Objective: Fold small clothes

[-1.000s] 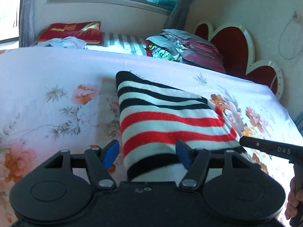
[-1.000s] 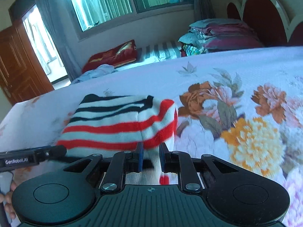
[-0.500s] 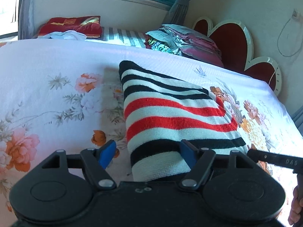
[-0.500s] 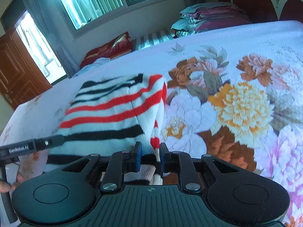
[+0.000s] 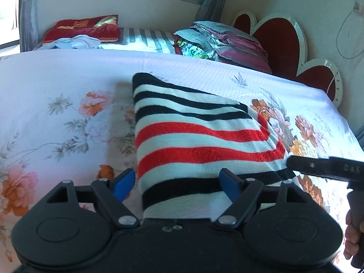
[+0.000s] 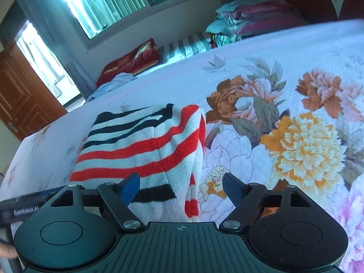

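Note:
A small knitted garment with black, white and red stripes lies folded on the floral bedspread. It also shows in the right wrist view. My left gripper is open, its blue pads standing on either side of the garment's near edge. My right gripper is open at the garment's near right corner, holding nothing. The right gripper's body shows at the right of the left wrist view.
A stack of folded clothes and a red cushion lie on a striped mattress beyond the bed. A red heart-shaped headboard stands at the right. A wooden door is at the far left.
My right gripper was shut on the garment's near corner and has opened, letting it go. My left gripper stays open over the near edge. The garment now lies flat.

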The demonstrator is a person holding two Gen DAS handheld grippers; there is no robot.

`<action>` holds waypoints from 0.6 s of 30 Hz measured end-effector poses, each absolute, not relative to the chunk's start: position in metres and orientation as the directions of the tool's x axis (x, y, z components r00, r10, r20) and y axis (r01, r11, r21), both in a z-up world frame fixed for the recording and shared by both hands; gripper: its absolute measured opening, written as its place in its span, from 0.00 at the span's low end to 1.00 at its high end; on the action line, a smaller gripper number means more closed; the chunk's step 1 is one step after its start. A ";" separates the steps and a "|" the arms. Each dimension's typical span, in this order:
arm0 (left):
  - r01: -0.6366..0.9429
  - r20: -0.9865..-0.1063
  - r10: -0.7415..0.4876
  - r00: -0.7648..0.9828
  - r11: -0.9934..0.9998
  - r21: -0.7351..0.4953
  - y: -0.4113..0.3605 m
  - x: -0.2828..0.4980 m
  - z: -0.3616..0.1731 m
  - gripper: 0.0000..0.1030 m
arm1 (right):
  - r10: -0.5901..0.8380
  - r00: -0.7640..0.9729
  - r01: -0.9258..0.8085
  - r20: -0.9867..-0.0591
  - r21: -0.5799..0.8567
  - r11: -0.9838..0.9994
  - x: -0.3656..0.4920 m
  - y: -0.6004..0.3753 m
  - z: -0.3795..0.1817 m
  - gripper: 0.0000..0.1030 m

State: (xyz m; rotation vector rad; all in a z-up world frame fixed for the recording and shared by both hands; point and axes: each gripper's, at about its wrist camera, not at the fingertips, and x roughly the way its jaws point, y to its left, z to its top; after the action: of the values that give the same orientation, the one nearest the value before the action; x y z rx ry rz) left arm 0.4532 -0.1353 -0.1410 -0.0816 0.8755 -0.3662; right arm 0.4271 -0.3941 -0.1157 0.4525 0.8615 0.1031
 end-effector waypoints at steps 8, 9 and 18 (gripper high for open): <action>0.289 -0.742 -0.353 0.570 0.931 -0.222 -0.144 0.462 -0.149 0.85 | 0.321 0.597 0.095 -0.735 0.462 0.882 0.449 -0.396 -0.143 0.77; 0.288 -0.742 -0.357 0.568 0.930 -0.227 -0.144 0.463 -0.150 0.86 | 0.330 0.593 0.095 -0.734 0.471 0.877 0.450 -0.396 -0.146 0.77; 0.287 -0.743 -0.381 0.551 0.922 -0.260 -0.145 0.472 -0.159 0.87 | 0.364 0.585 0.047 -0.725 0.478 0.877 0.464 -0.384 -0.149 0.76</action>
State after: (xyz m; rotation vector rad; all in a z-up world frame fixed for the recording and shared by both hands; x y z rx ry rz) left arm 0.4722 -0.1445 -0.1587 -0.1131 0.9054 -0.3961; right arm 0.4636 -0.3835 -0.1488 0.4831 0.9368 0.1938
